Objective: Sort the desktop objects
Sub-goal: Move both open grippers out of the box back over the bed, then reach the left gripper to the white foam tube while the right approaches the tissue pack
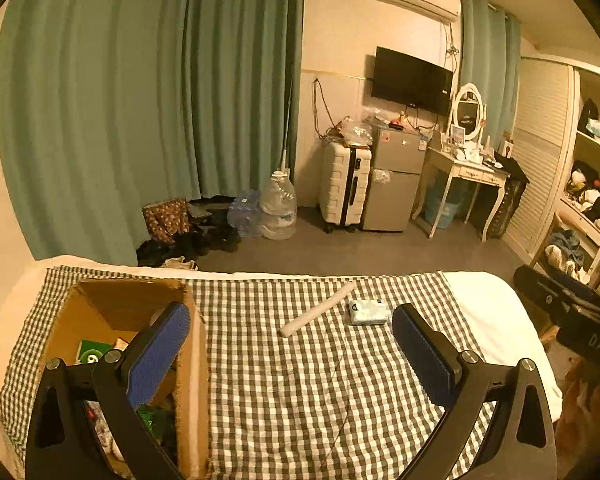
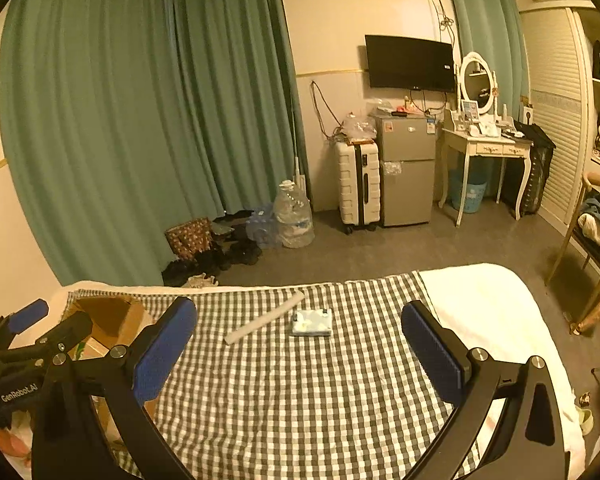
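Both grippers are held above a checked cloth [image 2: 300,400] that fills the lower half of each wrist view. The left gripper [image 1: 290,354] has its jaws spread wide and holds nothing; its left finger sits over the cardboard box [image 1: 188,360] at the lower left of the left wrist view. The right gripper [image 2: 300,350] is likewise spread wide and empty. The box already contains several items, including a green packet [image 1: 92,352] and some white and green material lower down; what these items are cannot be resolved. On this evidence the sorting appears largely complete. Two objects remain on the cloth, near the centre of each frame: a white tube [image 2: 265,317] lying diagonally, and a small pale-blue packet [image 2: 312,322] just to its right, close to the tube but not clearly touching it. Both lie ahead of the grippers, between the fingers in the right wrist view. Neither is gripped. The remaining work is judged to be the transfer of these two objects to the box at the left.
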A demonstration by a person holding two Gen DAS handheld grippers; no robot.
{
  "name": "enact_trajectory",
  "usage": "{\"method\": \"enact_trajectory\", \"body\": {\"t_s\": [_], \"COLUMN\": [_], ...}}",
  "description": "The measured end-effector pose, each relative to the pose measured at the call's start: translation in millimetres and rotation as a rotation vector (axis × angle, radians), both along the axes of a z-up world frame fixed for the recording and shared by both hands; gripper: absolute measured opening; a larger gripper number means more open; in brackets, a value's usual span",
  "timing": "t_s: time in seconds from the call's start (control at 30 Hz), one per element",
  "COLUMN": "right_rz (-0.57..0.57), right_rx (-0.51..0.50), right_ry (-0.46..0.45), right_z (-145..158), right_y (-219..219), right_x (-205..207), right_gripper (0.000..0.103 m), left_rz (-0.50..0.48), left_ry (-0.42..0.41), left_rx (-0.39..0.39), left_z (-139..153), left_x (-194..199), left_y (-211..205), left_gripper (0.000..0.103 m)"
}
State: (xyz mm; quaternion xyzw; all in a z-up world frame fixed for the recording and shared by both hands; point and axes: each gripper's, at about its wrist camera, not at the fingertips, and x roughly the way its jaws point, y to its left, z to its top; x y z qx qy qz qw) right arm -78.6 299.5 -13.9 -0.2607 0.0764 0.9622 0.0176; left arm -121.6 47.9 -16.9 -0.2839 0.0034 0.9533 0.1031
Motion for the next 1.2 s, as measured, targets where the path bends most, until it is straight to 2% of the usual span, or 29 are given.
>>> {"method": "enact_trajectory", "body": {"t_s": [0.27, 0.63, 0.73, 1.0, 1.2], "right_rz": [0.008, 0.007, 0.010, 0.028, 0.043], "right_rx": [-0.009, -0.049, -0.061, -0.061, -0.053], "right_ry": [-0.085, -0.199, -0.239, -0.290, -0.335], "right_z": [-45.7, -123.0, -146.8, -187.3, -219.5], "right_y": [13.5, 32.6, 33.9, 25.5, 19.8], "right_x": [-33.0, -88.4, -105.7, -157.1, -190.8], "right_gripper": [0.103, 0.103, 0.103, 0.103, 0.103], "left_rz": [-0.003, -0.013, -0.004, 0.025, 0.052], "left_ry": [-0.052, -0.153, -0.185, -0.281, -0.336], "left_rx": [-0.040, -0.105, -0.109, -0.145, -0.142], "left_z": [-38.2, -116.0, -135.9, -194.6, -233.9], "left_x": [-34.8, -99.1, -116.2, -165.0, -198.5], "left_y": [17.6, 39.6, 42.3, 43.5, 36.0], "left_gripper": [0.103, 0.103, 0.103, 0.103, 0.103]}}
